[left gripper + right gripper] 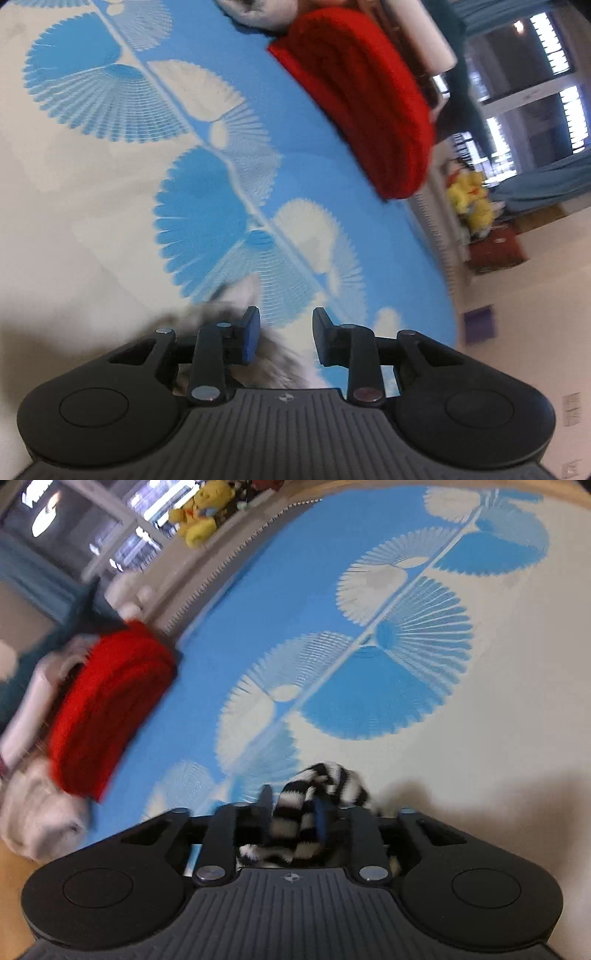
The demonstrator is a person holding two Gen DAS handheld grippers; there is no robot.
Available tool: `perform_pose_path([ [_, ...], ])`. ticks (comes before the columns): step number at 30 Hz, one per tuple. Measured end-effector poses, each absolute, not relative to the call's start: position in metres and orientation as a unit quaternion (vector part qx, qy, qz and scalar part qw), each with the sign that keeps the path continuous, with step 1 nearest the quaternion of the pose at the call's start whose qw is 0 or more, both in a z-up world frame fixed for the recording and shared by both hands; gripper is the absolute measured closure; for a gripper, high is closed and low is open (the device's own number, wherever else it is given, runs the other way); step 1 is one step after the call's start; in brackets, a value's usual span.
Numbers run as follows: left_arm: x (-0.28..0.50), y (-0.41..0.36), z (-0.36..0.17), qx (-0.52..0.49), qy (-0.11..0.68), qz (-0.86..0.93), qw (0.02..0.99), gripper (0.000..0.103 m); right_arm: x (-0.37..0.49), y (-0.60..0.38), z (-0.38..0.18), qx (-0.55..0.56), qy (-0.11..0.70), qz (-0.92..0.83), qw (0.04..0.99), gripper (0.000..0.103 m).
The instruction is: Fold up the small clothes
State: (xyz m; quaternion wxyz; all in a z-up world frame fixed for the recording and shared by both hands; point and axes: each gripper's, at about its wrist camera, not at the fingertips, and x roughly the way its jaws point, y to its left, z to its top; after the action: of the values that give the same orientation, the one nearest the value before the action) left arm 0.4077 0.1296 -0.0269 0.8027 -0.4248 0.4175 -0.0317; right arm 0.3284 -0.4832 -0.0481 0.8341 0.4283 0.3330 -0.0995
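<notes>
My right gripper (293, 812) is shut on a black-and-white striped small garment (328, 781), bunched between the fingers above the blue and cream patterned sheet (369, 646). My left gripper (284, 336) is open, its jaws apart; a blurred grey furry piece of cloth (273, 354) lies below and between the fingers, not clamped. A folded red knit garment (362, 107) lies on the sheet at the far right in the left wrist view, and at the left in the right wrist view (107, 709).
White and grey clothes (40, 823) lie beside the red garment, also shown in the left wrist view (258, 14). The sheet's edge (436, 236) drops off to a floor. A yellow plush toy (201, 511) sits by windows beyond.
</notes>
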Motion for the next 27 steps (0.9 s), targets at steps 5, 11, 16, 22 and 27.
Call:
perform_pose_path([
  [5,0.408,0.096,-0.011,-0.319,0.443,-0.108,0.831,0.060,0.319,-0.476,-0.023,0.393,0.268,-0.091,0.875,0.050],
  [11,0.392,0.028,-0.030,-0.109,0.491,-0.157,0.850,0.058,0.318,-0.448,-0.021,0.249,0.353,-0.007,0.902,0.050],
  [16,0.395,0.018,-0.039,-0.075,0.471,-0.092,0.874,0.054,0.317,-0.394,-0.035,0.101,0.408,0.059,0.905,0.050],
  [22,0.412,0.023,-0.041,-0.069,0.447,-0.016,0.892,0.053,0.327,-0.355,-0.046,0.049,0.432,0.103,0.895,0.047],
  [27,0.429,0.022,-0.047,-0.083,0.456,-0.017,0.886,0.047,0.341,-0.326,-0.060,0.025,0.458,0.120,0.880,0.033],
])
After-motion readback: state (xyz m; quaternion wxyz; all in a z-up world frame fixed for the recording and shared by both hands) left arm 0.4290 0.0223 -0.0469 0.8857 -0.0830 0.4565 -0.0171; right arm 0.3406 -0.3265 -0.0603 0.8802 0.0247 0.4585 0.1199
